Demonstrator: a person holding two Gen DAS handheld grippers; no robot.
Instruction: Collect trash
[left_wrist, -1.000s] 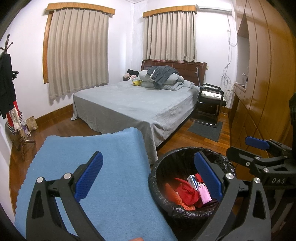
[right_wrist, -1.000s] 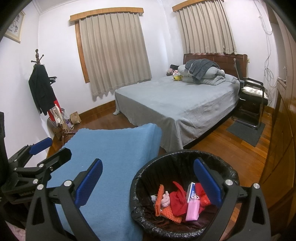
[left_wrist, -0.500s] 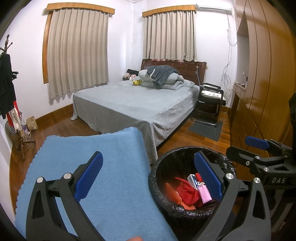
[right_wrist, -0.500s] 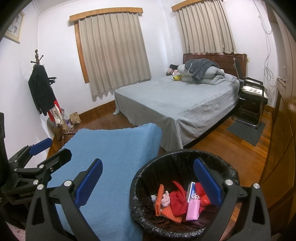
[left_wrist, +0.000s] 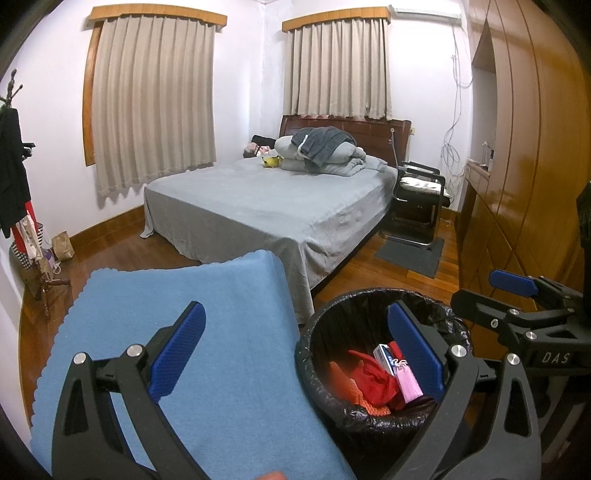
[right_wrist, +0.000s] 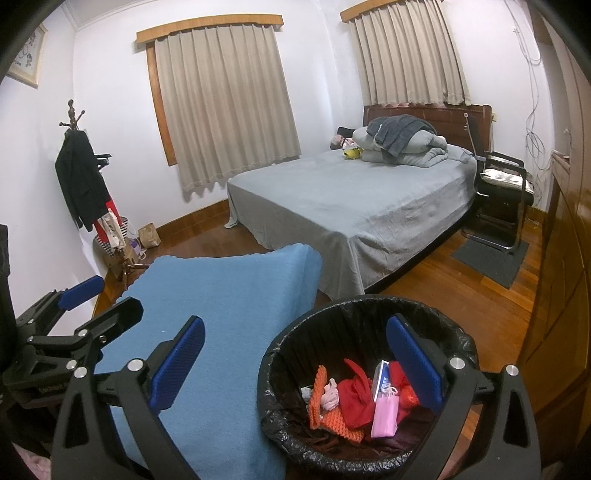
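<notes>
Left wrist view shows us our left gripper (left_wrist: 295, 354) spread wide and empty above the blue cloth (left_wrist: 177, 332); our right gripper (right_wrist: 295, 354) also spread, over the trash bin (right_wrist: 369, 310).

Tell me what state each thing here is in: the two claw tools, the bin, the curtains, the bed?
Left gripper: open, holding nothing.
Right gripper: open, holding nothing.
Trash bin: upright, lined with a black bag, partly filled.
Pink bag: lying in the bin.
Blue cloth: spread flat, nothing on it.
Curtains: drawn shut.
Bed: covered, bedding piled by the headboard.
</notes>
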